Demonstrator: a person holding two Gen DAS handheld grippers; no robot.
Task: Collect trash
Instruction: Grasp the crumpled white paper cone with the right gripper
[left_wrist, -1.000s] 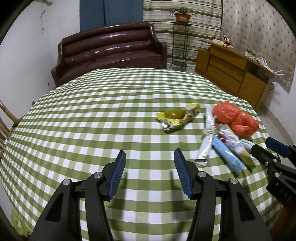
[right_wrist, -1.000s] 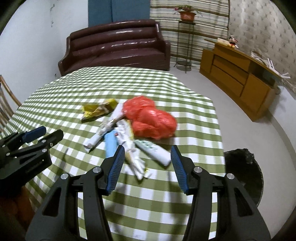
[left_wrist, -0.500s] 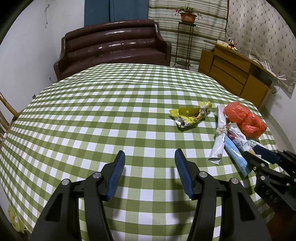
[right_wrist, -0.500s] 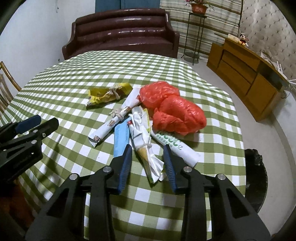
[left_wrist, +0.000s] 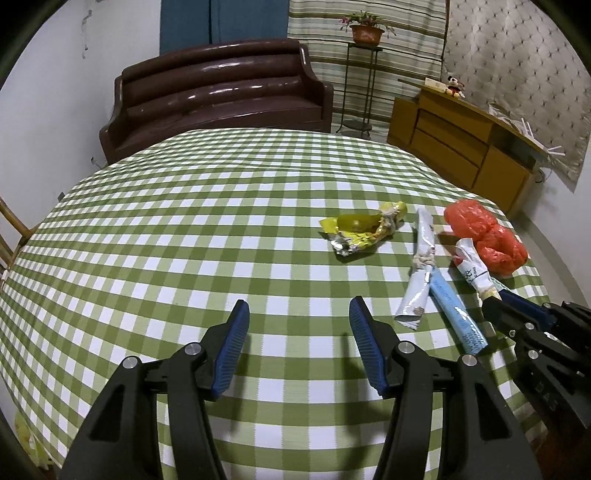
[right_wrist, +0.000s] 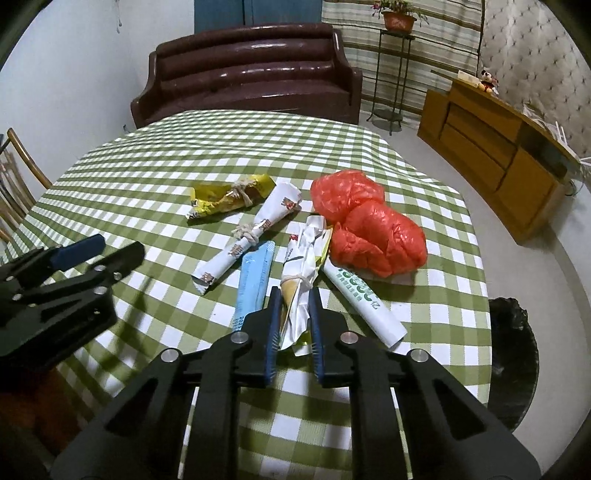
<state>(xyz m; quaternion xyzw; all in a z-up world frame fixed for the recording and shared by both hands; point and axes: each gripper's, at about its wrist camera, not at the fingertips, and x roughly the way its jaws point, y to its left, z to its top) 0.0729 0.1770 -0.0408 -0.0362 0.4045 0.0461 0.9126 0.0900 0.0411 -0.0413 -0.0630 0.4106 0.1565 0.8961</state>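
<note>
Checked tablecloth (right_wrist: 155, 177); right gripper (right_wrist: 293, 295) clamped on knotted wrapper (right_wrist: 301, 269); left gripper (left_wrist: 297, 314) apart.

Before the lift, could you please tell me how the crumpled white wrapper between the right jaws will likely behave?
The white wrapper looks like thin, creased packaging, so probably light and floppy; its free end may droop. The right gripper pinches only its near end, so it could slip.

We make out only "BAG" on the crumpled white wrapper (left_wrist: 472, 271); other print stays illegible.
</note>
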